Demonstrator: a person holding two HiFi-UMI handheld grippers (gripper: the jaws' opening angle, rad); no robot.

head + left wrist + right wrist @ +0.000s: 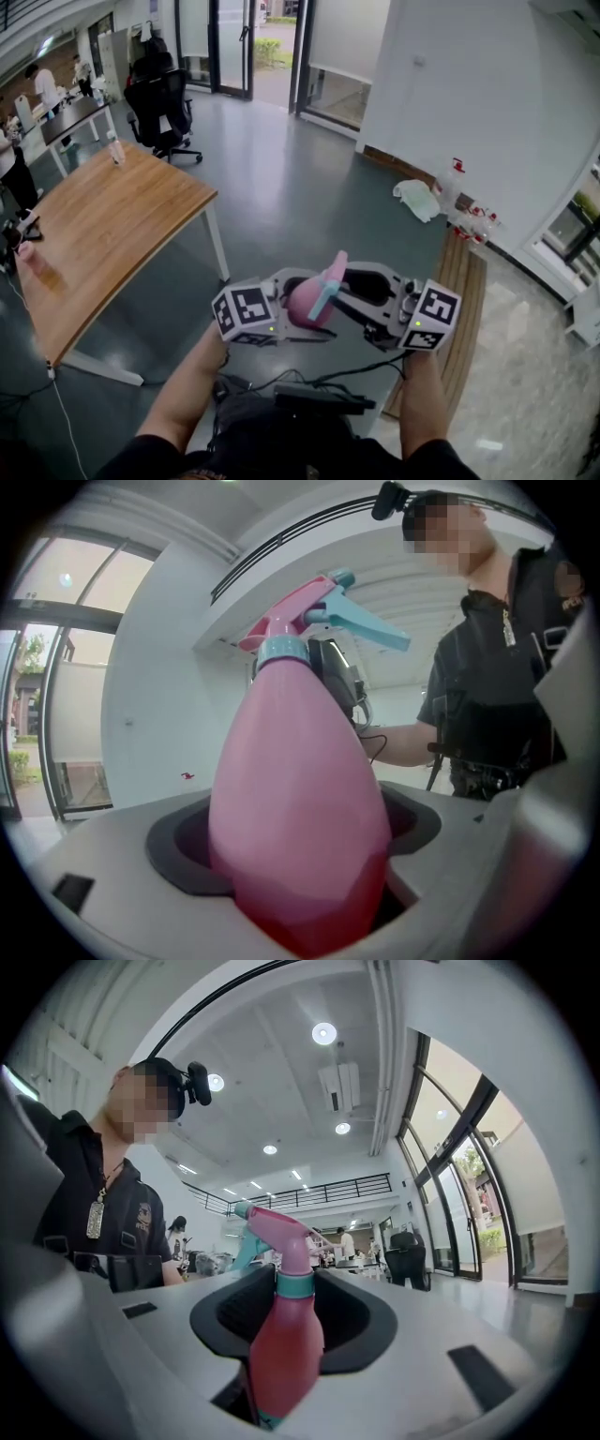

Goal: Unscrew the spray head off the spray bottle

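1. The left gripper is clamped on the spray bottle. The wide pink body fills the space between its jaws and sits deep in the dark pads.
2. The spray head stands out beyond the tips of the left jaws. Its blue-green trigger points toward the side of the right-hand jaw.
3. The right gripper has its jaws partly apart. The narrower upper part of the bottle and the blue-green collar stand between them. A dark gap shows on each side of the collar, so the pads do not press on it there. The spray head rises past these jaw tips too.
4. In the head view the two grippers face each other in front of the person's body. The bottle is between their jaw tips, and its head is tilted up and away from the person.
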